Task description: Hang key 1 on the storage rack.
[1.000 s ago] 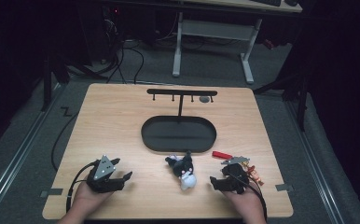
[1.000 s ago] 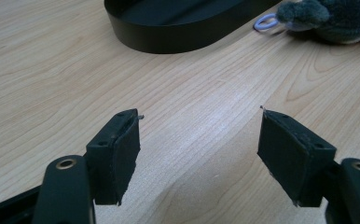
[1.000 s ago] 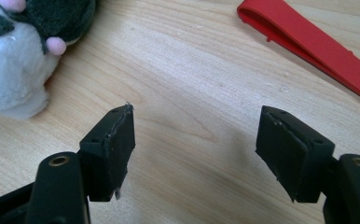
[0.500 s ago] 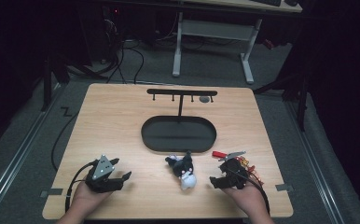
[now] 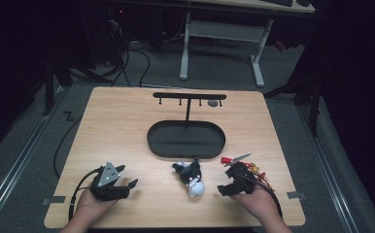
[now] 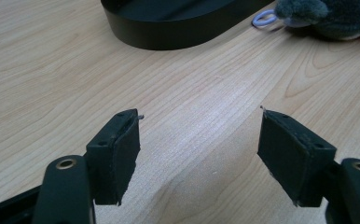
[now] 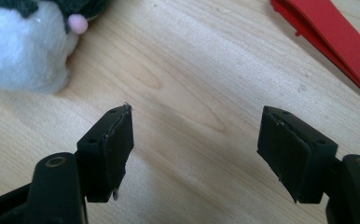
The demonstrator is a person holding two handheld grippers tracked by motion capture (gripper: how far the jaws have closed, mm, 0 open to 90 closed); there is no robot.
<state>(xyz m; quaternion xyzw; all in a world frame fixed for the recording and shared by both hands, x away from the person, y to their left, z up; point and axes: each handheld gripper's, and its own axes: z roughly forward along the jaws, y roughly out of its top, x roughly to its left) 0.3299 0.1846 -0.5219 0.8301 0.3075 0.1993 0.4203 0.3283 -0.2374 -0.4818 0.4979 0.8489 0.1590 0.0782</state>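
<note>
Right gripper [image 5: 230, 185] has edged toward the plush toy [image 5: 191, 177] on the wooden table [image 5: 122, 131], both grippers agape, empty.

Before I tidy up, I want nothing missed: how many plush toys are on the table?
1. The plush toy lies on the table just in front of the black oval tray, between the two hands. None looks hidden.

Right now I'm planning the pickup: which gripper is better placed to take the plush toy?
Right. The right gripper sits beside the plush toy, jaws open; the left gripper is farther off.
</note>
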